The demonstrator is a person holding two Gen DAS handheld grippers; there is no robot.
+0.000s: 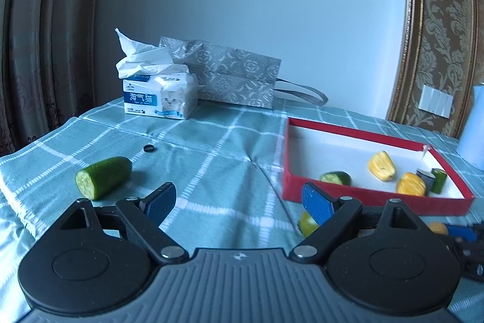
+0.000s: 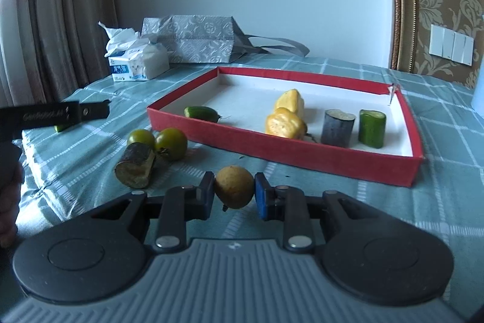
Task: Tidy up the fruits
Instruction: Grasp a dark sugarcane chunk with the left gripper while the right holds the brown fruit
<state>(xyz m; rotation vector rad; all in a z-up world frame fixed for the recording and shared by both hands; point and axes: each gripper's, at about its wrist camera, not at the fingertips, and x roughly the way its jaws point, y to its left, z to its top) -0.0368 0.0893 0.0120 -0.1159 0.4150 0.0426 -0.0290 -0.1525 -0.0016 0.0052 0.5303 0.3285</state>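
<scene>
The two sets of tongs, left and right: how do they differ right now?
The left tongs stand wide open with nothing between the pads; the right tongs are closed around a small yellow-brown round fruit. The left tongs point at bare checked tablecloth, with a cut cucumber piece off to their left; the right tongs face the red tray. Both have blue-padded black fingers.

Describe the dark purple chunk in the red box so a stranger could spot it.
Find the red box on the checked tablecloth. Near its right end, the purple chunk stands upright between yellow pieces and an upright cucumber chunk. It alone is dark.
</scene>
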